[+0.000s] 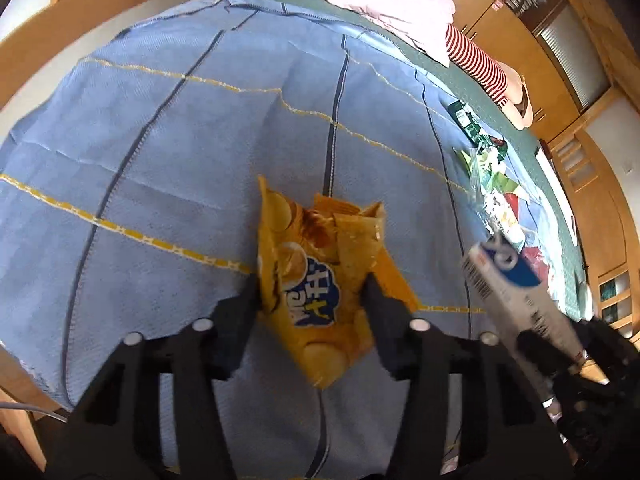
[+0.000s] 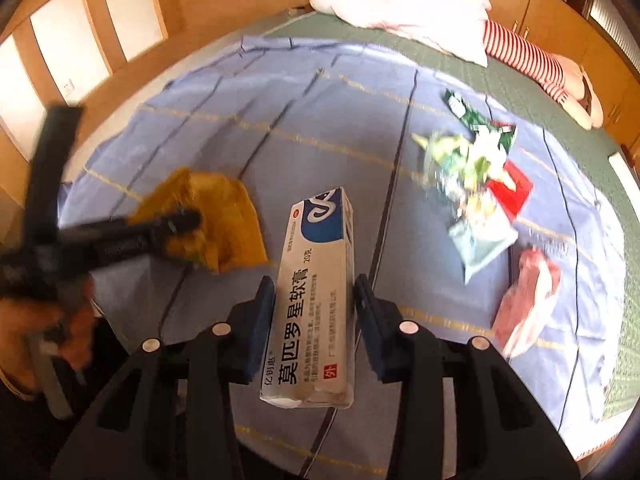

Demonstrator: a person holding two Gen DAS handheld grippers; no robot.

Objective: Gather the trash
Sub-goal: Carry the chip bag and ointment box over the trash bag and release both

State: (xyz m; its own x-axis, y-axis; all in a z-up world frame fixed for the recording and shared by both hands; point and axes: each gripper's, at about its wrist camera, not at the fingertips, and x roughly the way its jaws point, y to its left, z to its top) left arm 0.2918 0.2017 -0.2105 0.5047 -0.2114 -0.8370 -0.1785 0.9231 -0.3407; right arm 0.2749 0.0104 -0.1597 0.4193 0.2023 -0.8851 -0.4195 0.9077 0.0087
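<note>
Left tongs (image 1: pixel 310 292): clamped on yellow chip bag (image 1: pixel 320 276), held above the blue blanket (image 1: pixel 160 140), bag mouth pointing toward 12 o'clock. In the right wrist view the left tongs (image 2: pixel 188 220) enter from 9 o'clock, roughly level, with the person's hand (image 2: pixel 40 320) blurred behind them.

Right tongs (image 2: pixel 314 292): gripping white ointment box (image 2: pixel 320 280) by its long sides, box tilted slightly, far end toward 12 o'clock, off the blanket.

Trash pile (image 2: pixel 476 176) lies on the blanket at 2 o'clock; pink wrapper (image 2: pixel 528 300) at 3 o'clock, near it.
</note>
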